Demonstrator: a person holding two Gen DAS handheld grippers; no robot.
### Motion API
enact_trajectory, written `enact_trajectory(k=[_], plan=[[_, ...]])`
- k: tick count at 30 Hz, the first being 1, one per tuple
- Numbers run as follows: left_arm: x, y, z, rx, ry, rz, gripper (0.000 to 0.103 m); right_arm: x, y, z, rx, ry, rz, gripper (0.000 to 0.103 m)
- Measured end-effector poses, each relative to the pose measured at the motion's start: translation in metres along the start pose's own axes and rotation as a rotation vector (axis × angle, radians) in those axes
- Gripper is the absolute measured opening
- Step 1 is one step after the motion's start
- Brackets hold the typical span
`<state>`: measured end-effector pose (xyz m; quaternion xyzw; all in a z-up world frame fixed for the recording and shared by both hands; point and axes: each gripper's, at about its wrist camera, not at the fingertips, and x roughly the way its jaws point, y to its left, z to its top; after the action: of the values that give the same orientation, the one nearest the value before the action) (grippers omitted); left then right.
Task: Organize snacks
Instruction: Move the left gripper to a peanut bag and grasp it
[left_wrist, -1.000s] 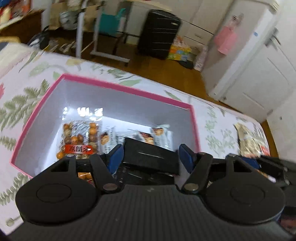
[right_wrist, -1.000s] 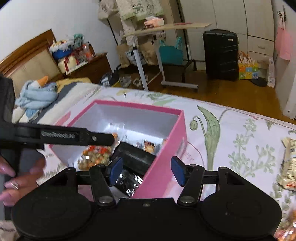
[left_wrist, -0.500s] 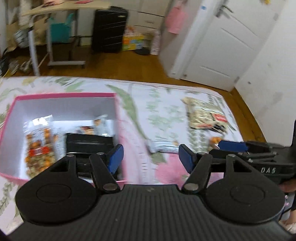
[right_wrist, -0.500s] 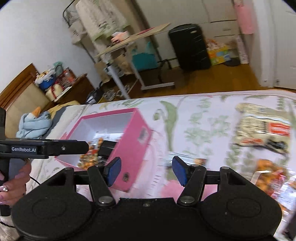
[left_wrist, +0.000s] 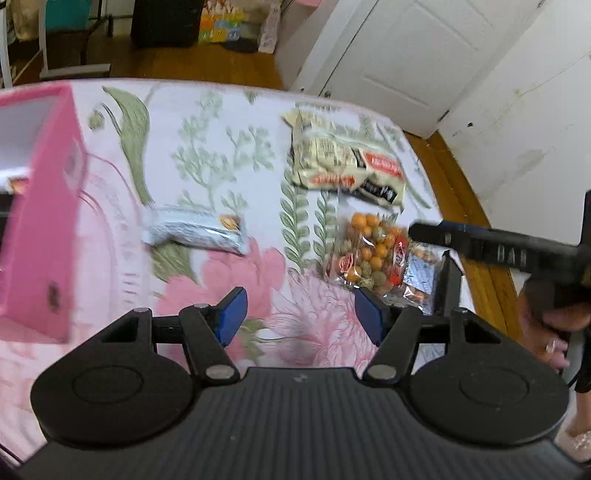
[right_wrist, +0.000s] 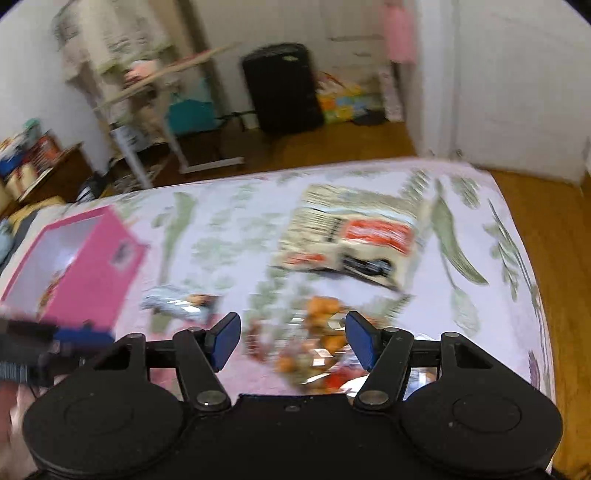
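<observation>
A pink box (left_wrist: 40, 206) stands at the left on the floral bedspread; it also shows in the right wrist view (right_wrist: 81, 266). Loose snacks lie to its right: a silver packet (left_wrist: 195, 232), a cream bag with red labels (left_wrist: 343, 166) and a clear bag of orange and green balls (left_wrist: 373, 254). My left gripper (left_wrist: 301, 314) is open and empty above the bedspread, near the clear bag. My right gripper (right_wrist: 291, 339) is open and empty, just above the clear bag (right_wrist: 317, 343). The cream bag (right_wrist: 354, 236) lies beyond it.
The bed's right edge drops to a wooden floor (left_wrist: 476, 206). A white door (left_wrist: 406, 48) and wall stand to the right. A black suitcase (right_wrist: 280, 88) and a folding table (right_wrist: 166, 96) stand beyond the bed.
Both grippers have swung right, away from the pink box, to above the loose snacks. Both stay open and empty.
</observation>
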<state>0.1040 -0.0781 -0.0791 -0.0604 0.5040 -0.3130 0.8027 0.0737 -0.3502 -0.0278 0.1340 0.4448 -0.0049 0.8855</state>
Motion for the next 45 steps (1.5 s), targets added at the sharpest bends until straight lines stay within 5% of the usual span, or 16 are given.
enact_trajectory(k=[3,12,15,29,33,40,45], plan=[[0.031,-0.007,-0.004,0.017,0.006,0.035,0.062,0.02,-0.031,0.005,0.047,0.03,-0.013,0.068],[0.088,-0.032,-0.016,-0.018,0.056,-0.129,0.062,0.065,-0.072,0.012,0.083,0.08,-0.003,0.068],[0.104,-0.036,-0.016,0.002,0.053,-0.116,0.062,0.067,-0.068,0.004,0.134,0.08,0.058,0.07],[0.088,0.013,0.006,-0.182,0.034,-0.179,0.049,0.072,-0.053,-0.012,0.263,0.132,0.232,0.07],[0.089,0.015,0.012,-0.171,0.128,-0.254,0.049,0.055,-0.043,-0.019,0.161,0.076,0.203,0.08],[0.084,0.014,0.007,-0.175,0.116,-0.238,0.049,0.024,-0.024,-0.035,-0.137,0.06,0.149,0.087],[0.102,0.01,0.002,-0.19,0.173,-0.2,0.051,0.031,-0.013,-0.039,-0.265,0.139,0.151,0.095]])
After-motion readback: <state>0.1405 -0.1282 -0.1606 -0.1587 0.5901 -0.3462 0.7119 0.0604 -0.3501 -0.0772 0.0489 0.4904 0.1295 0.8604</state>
